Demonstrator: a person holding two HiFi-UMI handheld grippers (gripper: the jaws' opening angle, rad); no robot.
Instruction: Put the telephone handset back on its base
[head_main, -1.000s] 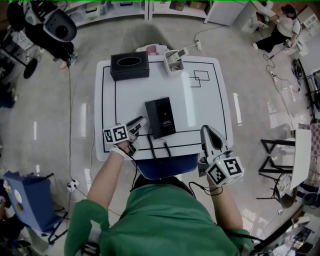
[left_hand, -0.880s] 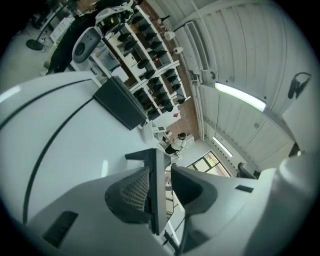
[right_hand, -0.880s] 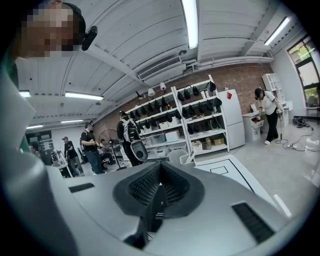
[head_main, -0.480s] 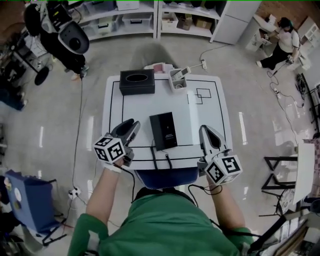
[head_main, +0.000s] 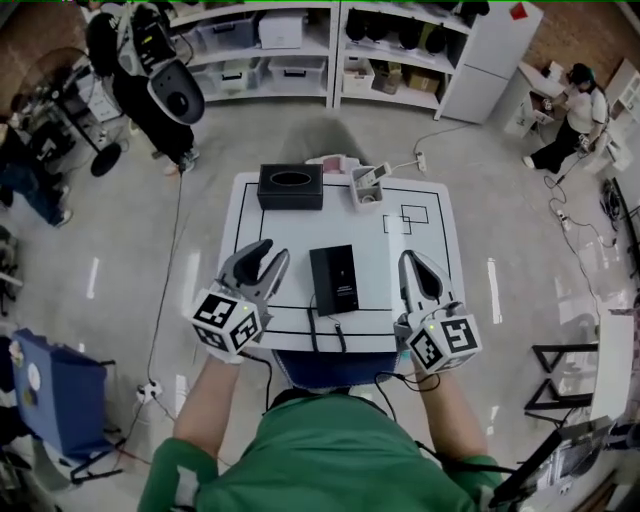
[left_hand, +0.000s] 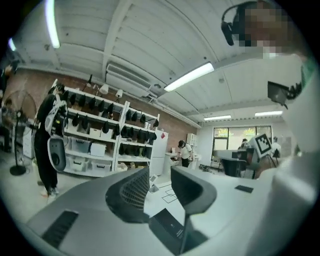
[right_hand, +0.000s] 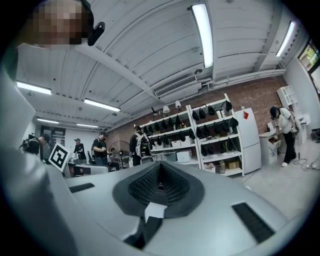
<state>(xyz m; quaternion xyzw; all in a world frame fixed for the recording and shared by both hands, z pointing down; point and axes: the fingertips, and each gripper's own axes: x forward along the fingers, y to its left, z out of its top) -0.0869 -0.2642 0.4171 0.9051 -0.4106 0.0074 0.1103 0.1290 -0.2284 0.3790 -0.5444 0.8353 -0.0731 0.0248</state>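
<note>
A black telephone (head_main: 334, 279) lies flat in the middle of the white table (head_main: 431, 250), its cord (head_main: 312, 328) running off the near edge. I cannot tell the handset apart from the base. My left gripper (head_main: 273, 250) is raised to the left of the phone, open and empty. In the left gripper view (left_hand: 159, 175) the phone (left_hand: 167, 227) shows low between the jaws. To the phone's right my right gripper (head_main: 409, 257) is shut on nothing. The right gripper view (right_hand: 159, 172) looks out over the room and shows no table.
A black tissue box (head_main: 291, 186) sits at the table's far left. A white holder (head_main: 368, 185) with a small device stands at the far middle. Black lines and squares (head_main: 408, 217) mark the tabletop. Shelving (head_main: 300, 50) lines the far wall, and a person (head_main: 565, 120) crouches at the far right.
My left gripper has drawn back from the phone's left side, moving left and up. The right gripper has hardly moved. The head camera now takes in more of the room.
</note>
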